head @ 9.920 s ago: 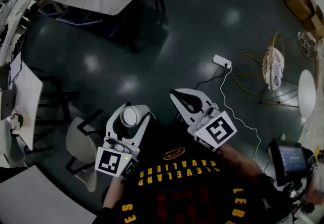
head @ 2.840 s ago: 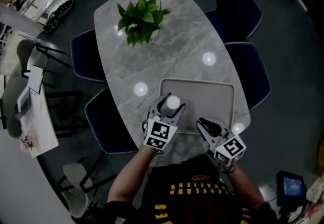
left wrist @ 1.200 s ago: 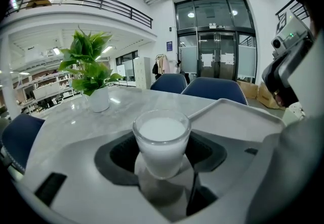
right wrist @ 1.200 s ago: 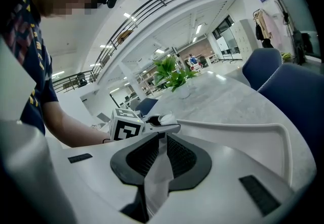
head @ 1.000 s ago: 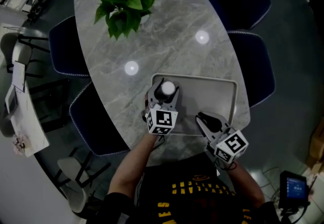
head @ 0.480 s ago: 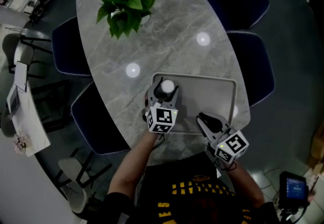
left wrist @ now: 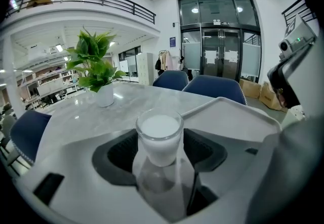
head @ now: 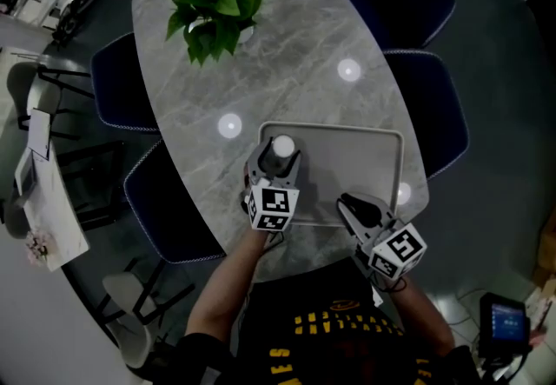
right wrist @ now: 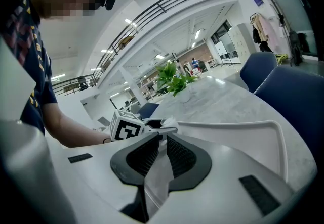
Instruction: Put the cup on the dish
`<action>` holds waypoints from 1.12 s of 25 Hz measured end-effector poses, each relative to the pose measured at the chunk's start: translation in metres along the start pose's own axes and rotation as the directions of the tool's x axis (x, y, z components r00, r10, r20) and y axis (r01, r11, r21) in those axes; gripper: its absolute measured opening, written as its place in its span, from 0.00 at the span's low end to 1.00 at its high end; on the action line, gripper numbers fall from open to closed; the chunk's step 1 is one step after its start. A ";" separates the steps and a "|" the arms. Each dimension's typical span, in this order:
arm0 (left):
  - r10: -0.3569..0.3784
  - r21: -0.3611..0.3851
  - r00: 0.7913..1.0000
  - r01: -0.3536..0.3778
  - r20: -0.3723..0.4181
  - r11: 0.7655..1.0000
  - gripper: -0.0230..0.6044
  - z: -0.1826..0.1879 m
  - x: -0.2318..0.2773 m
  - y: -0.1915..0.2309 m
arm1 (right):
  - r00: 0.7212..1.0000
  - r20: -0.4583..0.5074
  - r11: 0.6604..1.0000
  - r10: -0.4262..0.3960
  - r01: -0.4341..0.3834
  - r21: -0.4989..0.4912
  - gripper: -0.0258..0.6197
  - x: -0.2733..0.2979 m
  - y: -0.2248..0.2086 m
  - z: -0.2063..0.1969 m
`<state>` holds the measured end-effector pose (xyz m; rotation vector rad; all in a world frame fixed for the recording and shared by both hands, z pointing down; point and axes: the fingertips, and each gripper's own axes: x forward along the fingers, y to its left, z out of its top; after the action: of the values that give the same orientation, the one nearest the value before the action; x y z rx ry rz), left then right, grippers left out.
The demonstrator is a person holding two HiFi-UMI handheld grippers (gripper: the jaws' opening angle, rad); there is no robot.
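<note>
1. The left tool (head: 277, 158) is gripping the cup (head: 281, 148), its jaws closing on the glass from either side just below the rim.
2. The cup is sitting upright in that grip, over the near left corner of the dish (head: 356, 168), inside the raised rim.
3. Whether the cup's base is touching the dish floor or hanging just above it, I cannot tell; the jaws are covering the bottom of the glass in both views.
4. Judgement: the carrying part appears done. What is remaining is to seat the cup, open the jaws and draw the tool away.
5. The right tool (head: 358, 208) is waiting at the near edge of the dish, its jaws lying almost together with only a slit between them and nothing in it.
6. Contents: the cup is holding a white fill, seemingly milk, reaching close to the rim. The dish, a shallow rectangular tray, is carrying nothing else that is showing.
7. A potted plant (head: 217, 1) is standing at the far end of the marble worktop (head: 287, 70), well apart from the dish.
8. Risk, as judged: a full glass is calling for a level, gentle release.
</note>
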<state>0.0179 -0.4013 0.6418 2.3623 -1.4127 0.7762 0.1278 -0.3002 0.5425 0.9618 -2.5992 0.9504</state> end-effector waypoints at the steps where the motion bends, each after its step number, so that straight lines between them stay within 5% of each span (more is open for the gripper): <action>1: 0.001 -0.006 1.000 -0.001 -0.001 1.000 0.47 -0.001 -0.003 -0.001 | 1.000 0.003 1.000 0.001 -0.001 -0.002 0.12 -0.001 0.001 0.001; 16: -0.024 -0.062 1.000 0.025 0.017 0.998 0.47 -0.006 -0.069 -0.025 | 1.000 0.013 0.999 0.021 -0.021 -0.026 0.12 -0.003 0.034 -0.006; 20: -0.042 -0.132 0.995 0.054 0.094 0.990 0.47 0.016 -0.097 -0.029 | 1.000 0.016 0.999 0.026 -0.026 -0.034 0.12 0.001 0.042 -0.003; 26: -0.075 -0.139 0.981 0.101 0.179 0.985 0.46 0.040 -0.140 -0.031 | 1.000 0.012 0.998 0.026 -0.026 -0.062 0.12 0.007 0.062 -0.001; 28: -0.111 -0.143 0.973 0.142 0.204 0.979 0.33 0.043 -0.156 -0.038 | 1.000 0.023 0.998 0.002 0.000 -0.070 0.12 0.006 0.068 -0.001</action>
<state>0.0049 -0.2914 0.5186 2.4295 -1.3246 0.3928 0.0791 -0.2634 0.5119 0.9597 -2.6330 0.8477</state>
